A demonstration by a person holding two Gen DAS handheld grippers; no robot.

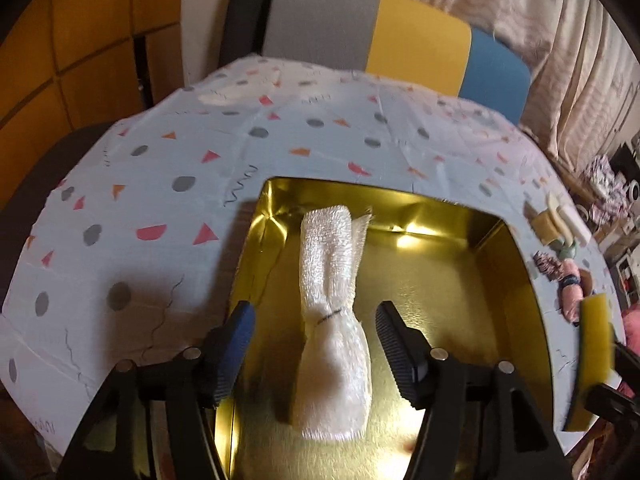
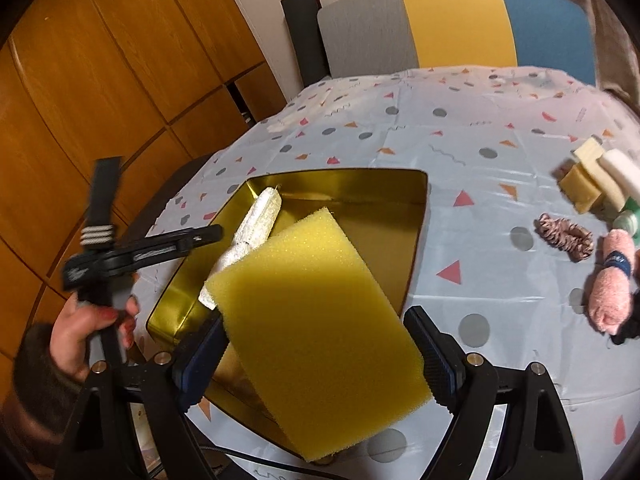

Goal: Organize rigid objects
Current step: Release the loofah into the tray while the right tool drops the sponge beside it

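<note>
Two grippers work over a gold tin (image 1: 516, 280) that stands open on the worktop (image 1: 160, 200), which is covered with a pale cloth printed with dots and triangles. The left gripper (image 1: 316, 344) has its fingers spread wide, one on each side of a white rolled towel (image 1: 332, 320); the pads do not touch it. This towel lies on the floor of the tin, along its left wall, and a thin dark band goes around its middle.

The right gripper (image 2: 316, 344) holds a yellow sponge (image 2: 316, 320) between its fingers, which stand far apart because the sponge is wide. In the right wrist view the sponge is tilted above the near right part of the tin and hides some of it.

Right of the tin, well apart from it, lie a few small blocks (image 2: 596, 180) in cream and tan, a brown scrunchie (image 2: 564, 236) and a pink rolled towel (image 2: 612, 284) with a dark band. Behind the tin, past the far edge of the worktop, stands a chair (image 2: 452, 24) with grey, yellow and blue stripes. Left of the tin, a hand (image 2: 88, 328) grips the handle of the left gripper.
</note>
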